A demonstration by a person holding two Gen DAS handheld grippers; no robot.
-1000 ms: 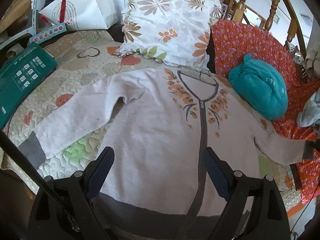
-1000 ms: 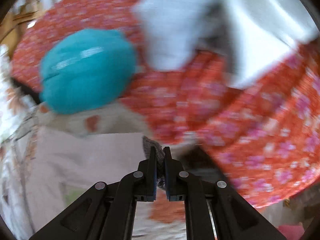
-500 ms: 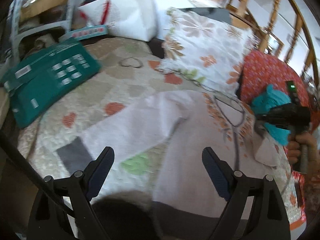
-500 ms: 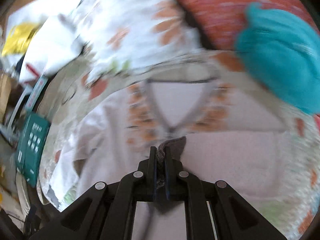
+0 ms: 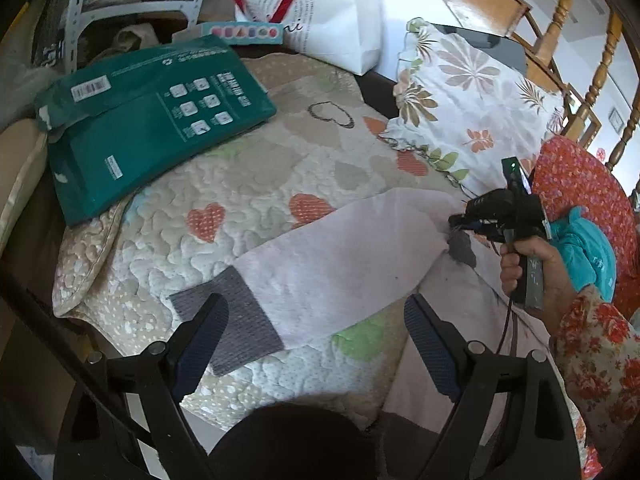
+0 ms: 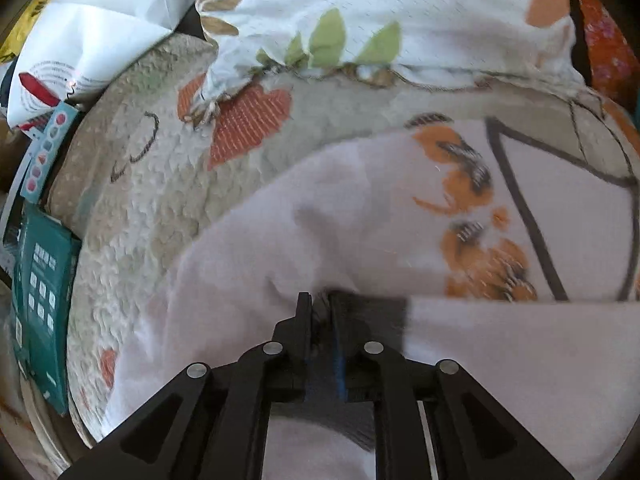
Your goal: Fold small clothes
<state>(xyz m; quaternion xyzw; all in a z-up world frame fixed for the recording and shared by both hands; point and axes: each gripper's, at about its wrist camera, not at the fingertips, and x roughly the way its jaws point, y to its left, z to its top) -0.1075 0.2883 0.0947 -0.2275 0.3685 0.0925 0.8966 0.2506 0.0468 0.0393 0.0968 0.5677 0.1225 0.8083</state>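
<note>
Your right gripper [image 6: 320,304] is clamped on the grey cuff [image 6: 368,312] of the cardigan's right sleeve, over the cardigan's chest, just left of its zip line [image 6: 532,220]. The pinch looks shallow, on the cuff edge only; tug sideways and the cuff may slip out and the sleeve flop back unfolded. Drop it too near the shoulder and the sleeve will bunch instead of lying flat.

Your left gripper [image 5: 316,340] hangs wide apart, holding nothing, above the cardigan's other sleeve [image 5: 336,272], whose grey cuff [image 5: 232,320] lies just beside the left finger on the heart-print quilt [image 5: 240,184]. The pale cardigan [image 5: 460,320] lies flat on that quilt, below the floral pillow [image 5: 472,92]. Scoop low and you'll snag quilt with the cuff.
</note>
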